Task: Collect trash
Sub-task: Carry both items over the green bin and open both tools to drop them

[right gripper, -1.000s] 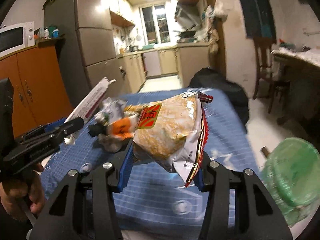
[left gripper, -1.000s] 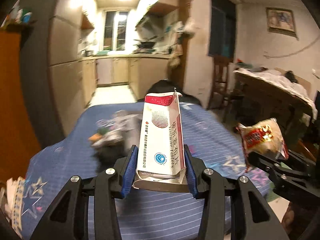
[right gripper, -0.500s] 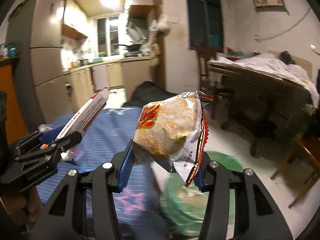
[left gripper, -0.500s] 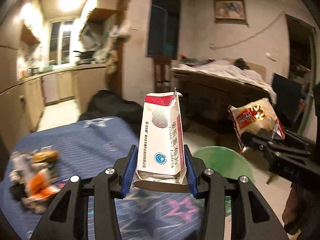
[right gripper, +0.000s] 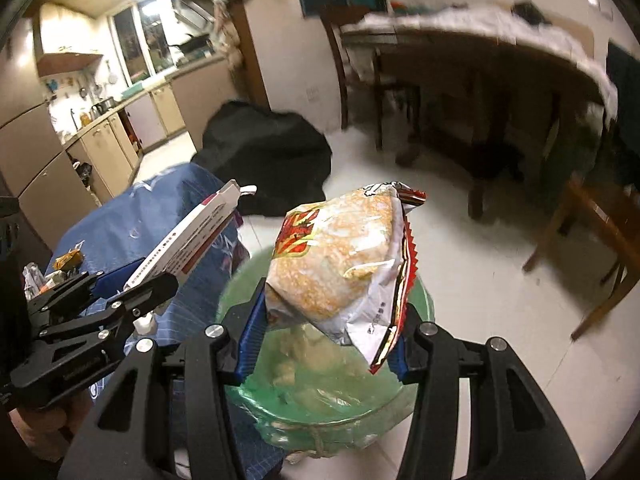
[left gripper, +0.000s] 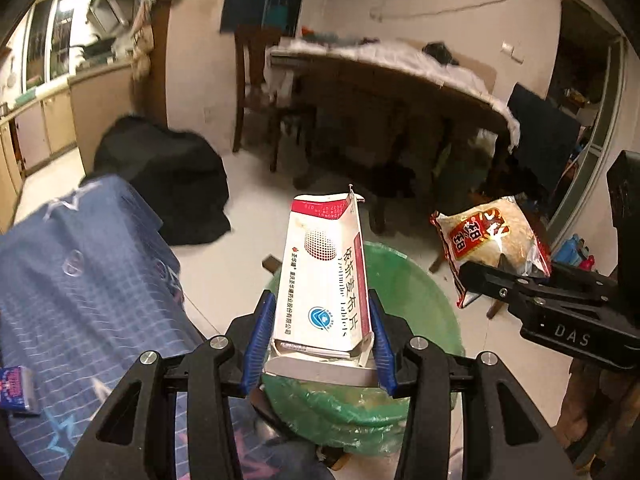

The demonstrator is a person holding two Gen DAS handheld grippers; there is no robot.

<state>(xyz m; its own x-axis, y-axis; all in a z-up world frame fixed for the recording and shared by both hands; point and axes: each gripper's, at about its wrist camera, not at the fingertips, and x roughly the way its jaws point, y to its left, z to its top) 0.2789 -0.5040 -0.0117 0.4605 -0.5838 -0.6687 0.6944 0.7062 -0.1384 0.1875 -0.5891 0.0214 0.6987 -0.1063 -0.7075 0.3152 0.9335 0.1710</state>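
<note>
My left gripper [left gripper: 320, 338] is shut on a white and red tablet carton [left gripper: 324, 276], held upright above the near rim of a green-lined trash bin [left gripper: 424, 280]. The carton [right gripper: 192, 236] and left gripper [right gripper: 132, 284] also show at the left of the right wrist view. My right gripper [right gripper: 326, 332] is shut on a crinkled snack bag [right gripper: 344, 264] with a red torn edge, hanging over the bin [right gripper: 320, 396], which holds some scraps. From the left wrist view the bag [left gripper: 492, 240] and right gripper [left gripper: 500, 280] are to the right of the bin.
A table with a blue star-patterned cloth [left gripper: 80, 280] lies left of the bin, with a small blue packet [left gripper: 16, 390] and other litter [right gripper: 64, 264] on it. A black bag [right gripper: 264, 152], a dark wooden table [left gripper: 392, 80] and chairs [right gripper: 592, 232] stand on the white floor.
Both grippers swung right from over the blue table to above the green bin, still gripping the carton and the snack bag. The litter pile slid out to the left.
</note>
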